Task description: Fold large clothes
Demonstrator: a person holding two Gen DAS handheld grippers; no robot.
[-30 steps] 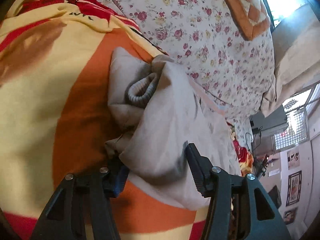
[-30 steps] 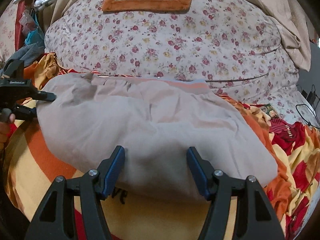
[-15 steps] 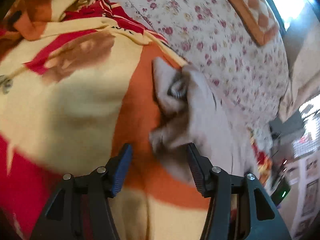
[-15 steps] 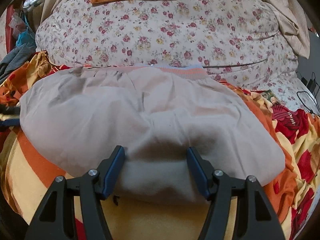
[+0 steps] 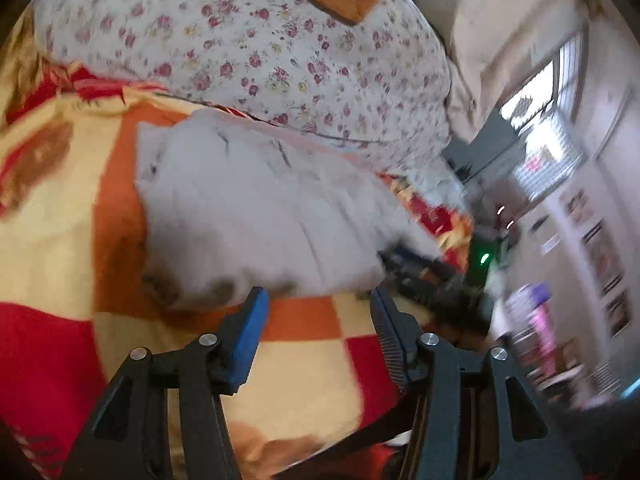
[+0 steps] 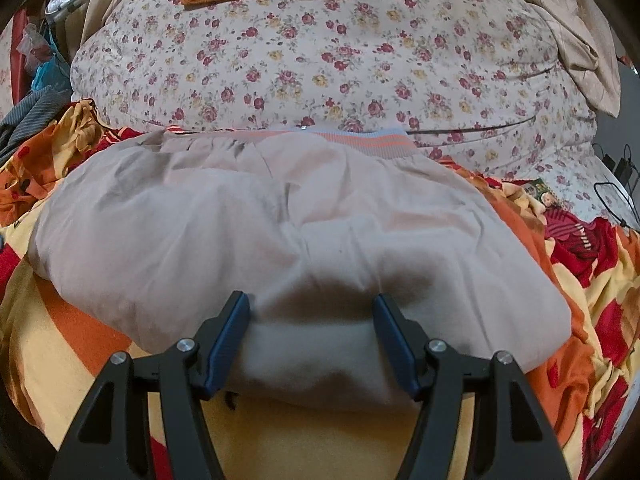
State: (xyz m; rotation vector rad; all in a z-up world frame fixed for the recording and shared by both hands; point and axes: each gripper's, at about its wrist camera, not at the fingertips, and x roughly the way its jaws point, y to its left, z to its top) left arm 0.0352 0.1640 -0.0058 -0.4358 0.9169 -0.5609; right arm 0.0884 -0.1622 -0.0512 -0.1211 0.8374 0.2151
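On the bed, over a blanket [image 6: 100,360] checked in orange, yellow and red, lies the grey garment [image 6: 280,220], folded into a broad pad with its striped ribbed hem [image 6: 360,140] along the far edge, against a big floral quilt [image 6: 320,60]. The right claw [image 6: 312,316] sits at the near edge of the garment, its jaws partly open with a bulge of grey cloth between them; whether the blue pads actually pinch the cloth or merely flank it cannot be told. In the blurred left wrist view, the left claw [image 5: 318,306] is partly open and holds nothing, with only blanket [image 5: 60,240] showing between its jaws and the garment [image 5: 260,208] just beyond its tips. By my reading, one fold is laid and the hands are between folds. The next move likely calls for the left claw to find a fresh hold on the garment's side edge while the right takes firm hold of the near edge, so both can carry the cloth over evenly without dragging the layers askew.
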